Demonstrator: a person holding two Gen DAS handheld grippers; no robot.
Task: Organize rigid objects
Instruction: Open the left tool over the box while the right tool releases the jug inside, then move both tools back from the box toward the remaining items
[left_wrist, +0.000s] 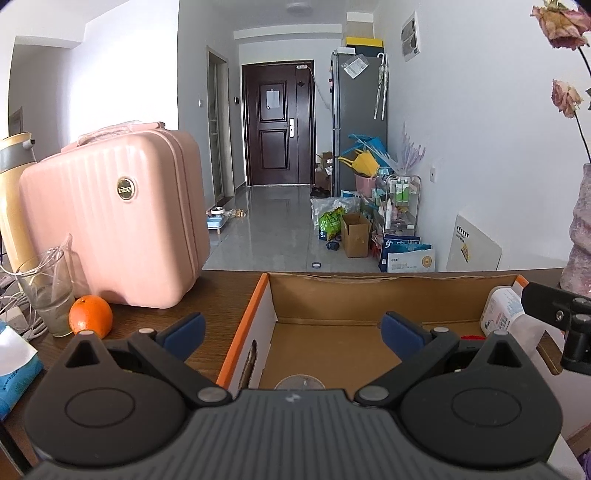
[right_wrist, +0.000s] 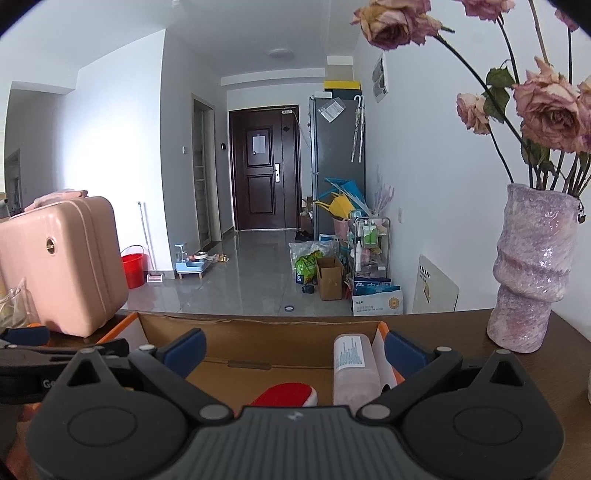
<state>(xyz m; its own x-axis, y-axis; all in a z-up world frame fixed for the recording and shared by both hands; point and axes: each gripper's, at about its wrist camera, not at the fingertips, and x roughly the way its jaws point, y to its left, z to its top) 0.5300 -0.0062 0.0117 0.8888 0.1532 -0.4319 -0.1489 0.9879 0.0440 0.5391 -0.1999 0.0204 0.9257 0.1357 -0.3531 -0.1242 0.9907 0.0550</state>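
An open cardboard box (left_wrist: 314, 284) with orange-edged flaps sits on the dark wooden table. My left gripper (left_wrist: 293, 328) is open and empty above the box's left part. In the left wrist view a white bottle (left_wrist: 502, 310) stands at the box's right end, with a bit of red beside it. My right gripper (right_wrist: 295, 349) is open and empty above the same box (right_wrist: 258, 328). Between its fingers lie a white bottle (right_wrist: 354, 369) with a printed label and a red-and-white object (right_wrist: 284, 393). A round grey disc (left_wrist: 300, 382) lies on the box floor.
A pink hard case (left_wrist: 118, 218) stands on the table left of the box, with an orange (left_wrist: 90, 315) and a glass (left_wrist: 48, 291) in front of it. A purple vase (right_wrist: 532, 273) with dried roses stands at the right. Beyond the table edge is the hallway floor.
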